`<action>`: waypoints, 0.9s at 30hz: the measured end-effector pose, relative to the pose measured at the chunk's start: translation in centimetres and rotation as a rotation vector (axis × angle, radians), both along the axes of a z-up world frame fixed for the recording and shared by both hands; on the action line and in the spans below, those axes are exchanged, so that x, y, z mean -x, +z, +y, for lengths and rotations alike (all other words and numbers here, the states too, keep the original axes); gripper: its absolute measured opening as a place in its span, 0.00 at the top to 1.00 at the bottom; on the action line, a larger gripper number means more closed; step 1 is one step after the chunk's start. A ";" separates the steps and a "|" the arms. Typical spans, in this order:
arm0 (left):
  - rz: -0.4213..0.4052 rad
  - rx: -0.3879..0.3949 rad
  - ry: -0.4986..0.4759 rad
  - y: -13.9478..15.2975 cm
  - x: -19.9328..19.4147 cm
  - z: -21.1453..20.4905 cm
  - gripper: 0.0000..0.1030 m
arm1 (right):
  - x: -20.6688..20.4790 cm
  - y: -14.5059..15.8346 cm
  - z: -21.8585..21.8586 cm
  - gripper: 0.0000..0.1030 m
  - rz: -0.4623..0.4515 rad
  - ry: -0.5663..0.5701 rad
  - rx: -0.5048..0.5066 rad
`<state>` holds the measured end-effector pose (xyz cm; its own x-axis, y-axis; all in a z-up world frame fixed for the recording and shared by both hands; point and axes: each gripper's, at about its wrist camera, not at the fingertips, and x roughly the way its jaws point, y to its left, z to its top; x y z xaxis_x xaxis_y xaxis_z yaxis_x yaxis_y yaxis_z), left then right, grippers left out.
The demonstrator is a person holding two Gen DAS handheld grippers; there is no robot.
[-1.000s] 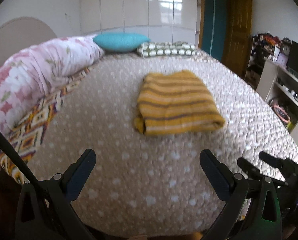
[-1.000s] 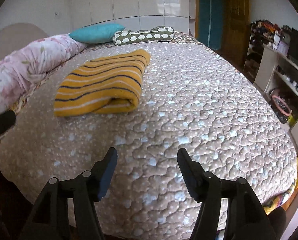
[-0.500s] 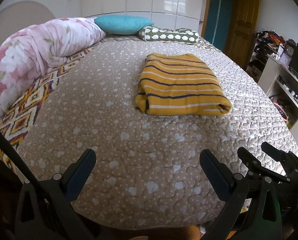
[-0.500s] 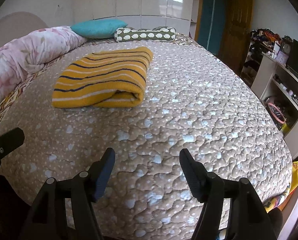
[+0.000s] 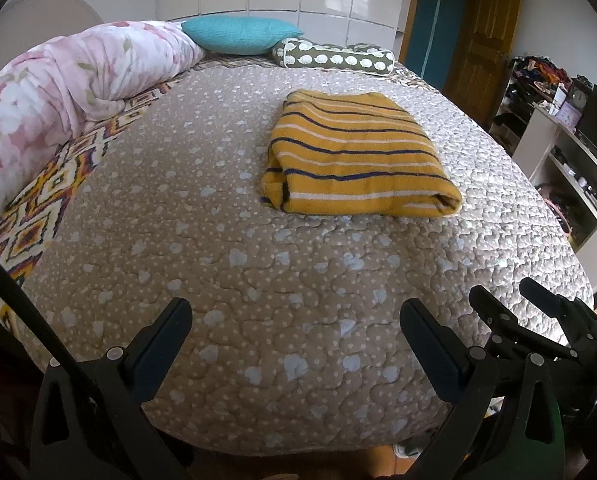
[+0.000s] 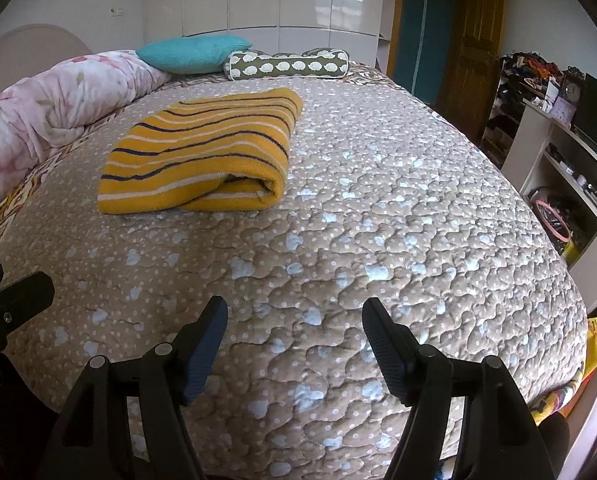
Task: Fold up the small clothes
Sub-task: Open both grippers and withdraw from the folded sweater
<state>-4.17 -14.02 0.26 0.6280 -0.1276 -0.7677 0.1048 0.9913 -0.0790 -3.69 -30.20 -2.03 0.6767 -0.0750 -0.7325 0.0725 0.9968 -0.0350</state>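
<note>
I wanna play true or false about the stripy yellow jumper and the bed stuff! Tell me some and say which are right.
1. The folded yellow knitted top with dark blue and white stripes lies on the beige quilted bedspread. True.
2. The right gripper clutches the top. False: open, empty.
3. The teal cushion sits at the far end. True.
4. The pink floral duvet covers the top. False: it is bundled along the bed's edge, apart.

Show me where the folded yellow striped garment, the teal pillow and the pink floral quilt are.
folded yellow striped garment (image 5: 354, 152), left wrist view, middle of its top layer.
teal pillow (image 5: 238, 35), left wrist view, centre of its front face.
pink floral quilt (image 6: 58, 96), right wrist view, middle of the roll.
</note>
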 end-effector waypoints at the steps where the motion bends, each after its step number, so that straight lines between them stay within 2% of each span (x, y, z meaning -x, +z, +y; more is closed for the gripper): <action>1: 0.003 0.002 0.001 -0.1 0.0 0.0 0.00 | 0.0 -0.1 0.0 0.27 0.002 0.003 0.000; 15: 0.049 0.024 0.005 -1.2 -0.7 0.5 0.00 | -0.1 -0.6 0.1 0.26 0.021 0.005 -0.004; 21: 0.106 0.119 0.030 -2.0 -3.2 4.1 0.00 | -0.2 -1.3 -0.4 0.26 0.034 0.001 -0.007; 27: 0.111 0.137 0.032 -2.1 -5.4 5.8 0.10 | -0.4 -2.1 -0.3 0.26 0.047 0.007 -0.012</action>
